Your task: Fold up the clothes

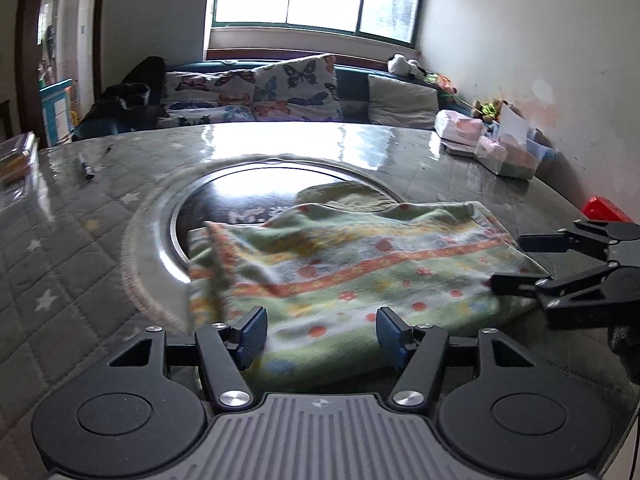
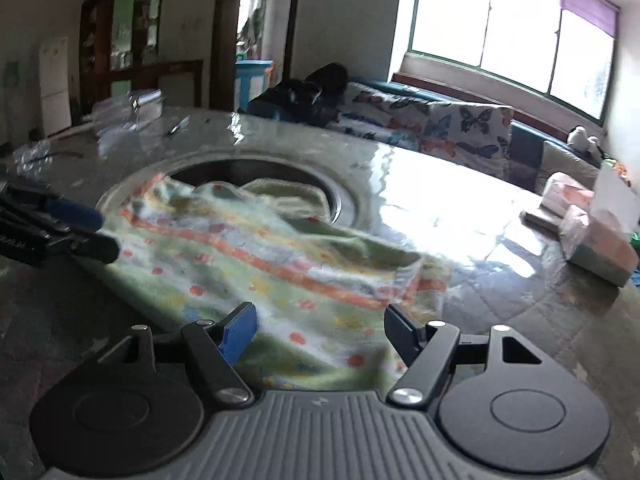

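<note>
A green towel-like cloth (image 1: 352,268) with orange stripes and red dots lies rumpled on the table, its far part draped over a round sunken metal ring (image 1: 160,216). One edge is folded over on the left. My left gripper (image 1: 322,334) hovers over the cloth's near edge, blue pads wide apart and pinching nothing. My right gripper (image 1: 508,264) comes in from the right at the cloth's right corner, jaws apart. In the right wrist view the right gripper (image 2: 320,336) stands open over the cloth (image 2: 248,264), and the left gripper (image 2: 92,230) is at the cloth's left side.
The table (image 1: 80,264) has a quilted grey star-print cover under a glossy sheet. On it are a pen (image 1: 86,166), a clear box (image 1: 16,156), tissue packs (image 1: 460,130) and a red item (image 1: 604,208). A sofa with butterfly cushions (image 1: 296,88) stands behind.
</note>
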Demonstrator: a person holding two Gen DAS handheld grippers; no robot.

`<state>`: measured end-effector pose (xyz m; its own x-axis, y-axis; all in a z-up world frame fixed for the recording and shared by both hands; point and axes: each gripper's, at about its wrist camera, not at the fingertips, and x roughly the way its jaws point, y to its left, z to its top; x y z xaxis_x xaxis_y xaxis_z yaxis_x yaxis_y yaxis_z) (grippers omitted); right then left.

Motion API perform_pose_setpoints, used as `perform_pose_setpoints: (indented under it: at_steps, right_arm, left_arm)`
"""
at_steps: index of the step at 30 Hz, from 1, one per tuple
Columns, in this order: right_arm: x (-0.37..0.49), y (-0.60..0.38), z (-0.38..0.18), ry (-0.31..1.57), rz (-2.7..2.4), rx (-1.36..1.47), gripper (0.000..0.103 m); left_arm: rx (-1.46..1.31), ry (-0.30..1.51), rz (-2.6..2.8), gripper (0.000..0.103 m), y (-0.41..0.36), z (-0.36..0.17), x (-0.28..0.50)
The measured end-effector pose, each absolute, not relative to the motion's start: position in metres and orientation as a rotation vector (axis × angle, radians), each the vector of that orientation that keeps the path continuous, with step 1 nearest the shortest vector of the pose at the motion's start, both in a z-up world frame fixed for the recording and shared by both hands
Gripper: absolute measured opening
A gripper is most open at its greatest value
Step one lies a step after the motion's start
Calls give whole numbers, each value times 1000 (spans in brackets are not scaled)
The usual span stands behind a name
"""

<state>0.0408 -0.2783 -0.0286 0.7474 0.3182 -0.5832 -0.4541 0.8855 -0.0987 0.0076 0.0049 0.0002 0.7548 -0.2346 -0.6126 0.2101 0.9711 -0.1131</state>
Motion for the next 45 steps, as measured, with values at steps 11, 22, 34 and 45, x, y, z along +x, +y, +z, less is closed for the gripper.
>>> perform_pose_setpoints:
  at_steps: [11, 22, 34, 45]
  right_arm:
    - [38, -273, -17, 575, 454, -265, 73]
    - [35, -209, -4, 550, 673, -356, 70]
    - [22, -117, -20, 559, 937, -521, 56]
    - [23, -89, -33, 597, 967, -558, 27]
  left_arm:
    - [-115, 688, -116, 64, 38, -9, 0]
    - [-134, 685, -71, 65, 56, -12, -10]
    - [-311, 689, -33, 64, 103, -2, -18]
    - [-516, 720, -91, 67, 121, -2, 0]
